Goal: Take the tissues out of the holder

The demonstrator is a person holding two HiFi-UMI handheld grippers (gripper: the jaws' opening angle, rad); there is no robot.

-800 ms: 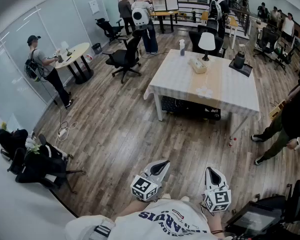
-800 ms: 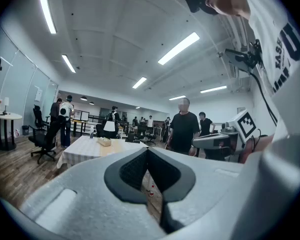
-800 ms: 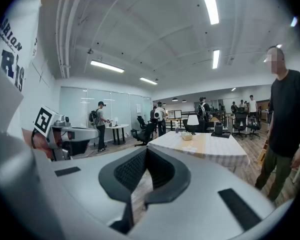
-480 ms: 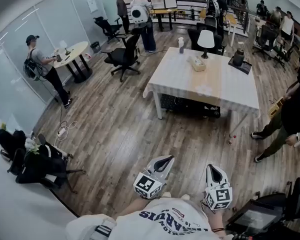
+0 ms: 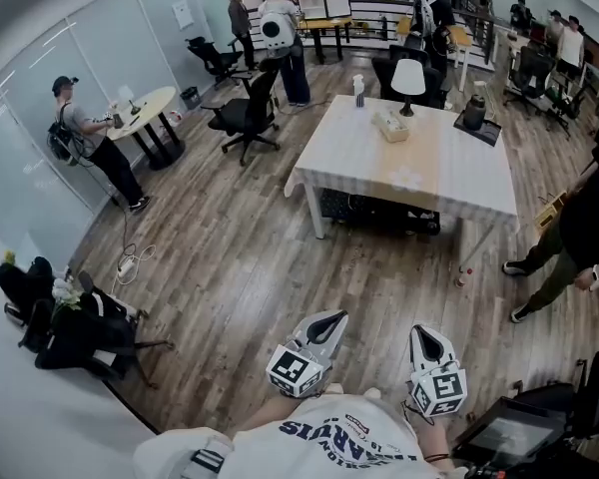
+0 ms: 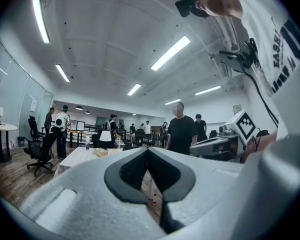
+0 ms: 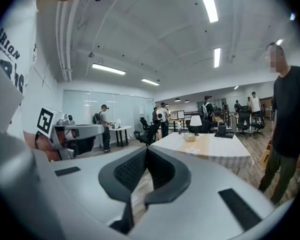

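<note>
Floor (image 5: 240,257) of grey-brown wood planks is seen across an open office, with a glass wall (image 5: 100,48) at 10 o'clock. White table (image 5: 459,183) stands at 1 o'clock, well apart from both grippers. Tissue holder (image 5: 394,128) sits on its far half, near the white-shaded lamp (image 5: 409,80). A bottle (image 5: 359,90) is at the far left corner and a dark item (image 5: 476,118) on a black mat at the far right. Round table (image 5: 150,103) is at 10 o'clock with a person (image 5: 80,133) beside it, and a black office chair (image 5: 245,118) at 11. A person in black (image 5: 589,223) is at 3. Left gripper (image 5: 324,322) and right gripper (image 5: 426,337) are held low at 6 o'clock, jaws pressed together on both, nothing between them. Dark print on the white shirt (image 5: 329,447) is seen upside down and cannot be read whole. Square black-and-white markers are carried on each gripper's cube.
</note>
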